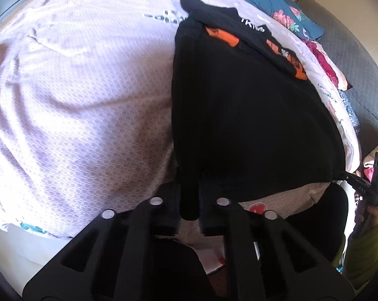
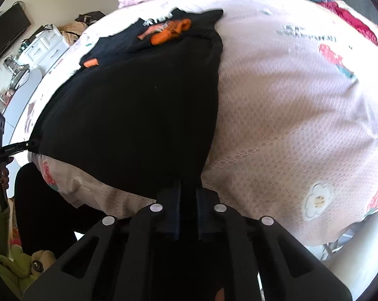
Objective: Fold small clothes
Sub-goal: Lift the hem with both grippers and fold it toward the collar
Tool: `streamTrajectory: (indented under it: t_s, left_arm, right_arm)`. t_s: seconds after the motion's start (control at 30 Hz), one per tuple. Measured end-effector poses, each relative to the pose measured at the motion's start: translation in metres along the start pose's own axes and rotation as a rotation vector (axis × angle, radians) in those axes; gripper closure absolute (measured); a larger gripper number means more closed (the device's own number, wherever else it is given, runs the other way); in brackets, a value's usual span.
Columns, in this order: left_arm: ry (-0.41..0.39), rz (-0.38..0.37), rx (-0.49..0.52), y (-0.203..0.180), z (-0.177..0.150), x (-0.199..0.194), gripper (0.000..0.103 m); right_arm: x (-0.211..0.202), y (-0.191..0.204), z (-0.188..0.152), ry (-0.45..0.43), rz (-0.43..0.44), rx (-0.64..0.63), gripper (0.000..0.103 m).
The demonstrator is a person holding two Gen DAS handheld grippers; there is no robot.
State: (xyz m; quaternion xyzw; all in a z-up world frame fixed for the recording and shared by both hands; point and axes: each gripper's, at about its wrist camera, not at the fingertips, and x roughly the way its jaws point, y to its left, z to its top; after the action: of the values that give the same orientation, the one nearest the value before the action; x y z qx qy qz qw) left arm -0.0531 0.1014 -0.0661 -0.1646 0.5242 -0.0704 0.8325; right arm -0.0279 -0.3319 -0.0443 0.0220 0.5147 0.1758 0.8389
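Observation:
A small black garment point(image 1: 239, 125) with orange print point(image 1: 221, 35) lies spread on a pale pink patterned bedspread point(image 1: 75, 100). My left gripper point(image 1: 189, 190) is shut on the garment's near left corner, and a fold of black cloth hangs between its pads. At the far right of the left wrist view my right gripper point(image 1: 347, 174) pinches the other near corner. The right wrist view shows the same garment point(image 2: 138, 125), with my right gripper point(image 2: 188, 185) shut on its near right corner and my left gripper point(image 2: 34, 142) on the left corner. The near hem runs stretched between them.
A blue floral pillow point(image 1: 276, 7) and red-patterned bedding point(image 1: 327, 62) lie at the bed's far side by a grey padded surface point(image 1: 352, 50). White drawers point(image 2: 45, 42), a dark screen point(image 2: 8, 30) and a plush toy point(image 2: 38, 263) sit left of the bed. Green sleeves point(image 1: 364, 250) hold the grippers.

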Motion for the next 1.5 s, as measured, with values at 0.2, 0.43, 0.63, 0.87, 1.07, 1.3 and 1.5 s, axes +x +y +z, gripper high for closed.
streamTrajectory:
  t_s: [0.2,0.43,0.63,0.87,1.07,1.3,1.5]
  left_arm:
    - [-0.104,-0.046,0.002,-0.004,0.014,-0.037,0.100]
    - [-0.215,-0.073,-0.001,-0.009,0.042,-0.068,0.100]
    - [-0.312,-0.085,-0.030,-0.013,0.069,-0.084,0.100]
    - [-0.386,-0.114,-0.089,-0.009,0.093,-0.092,0.100]
    - [-0.433,-0.091,-0.099,-0.014,0.110,-0.092,0.100]
    - [-0.485,-0.079,-0.126,-0.017,0.137,-0.085,0.100]
    - [-0.505,-0.077,-0.144,-0.019,0.160,-0.077,0.100]
  right_arm:
    - [-0.032,0.001,0.012,-0.111,0.042,0.003,0.095]
    - [-0.072,0.006,0.035,-0.292,0.056,-0.015,0.095]
    - [-0.084,0.002,0.062,-0.383,0.067,0.026,0.095]
    - [-0.088,-0.003,0.097,-0.457,0.083,0.120,0.095]
    - [-0.086,-0.003,0.124,-0.494,0.066,0.138,0.095]
    - [-0.080,-0.008,0.154,-0.525,0.072,0.190,0.095]
    - [-0.071,-0.010,0.173,-0.541,0.055,0.217,0.095]
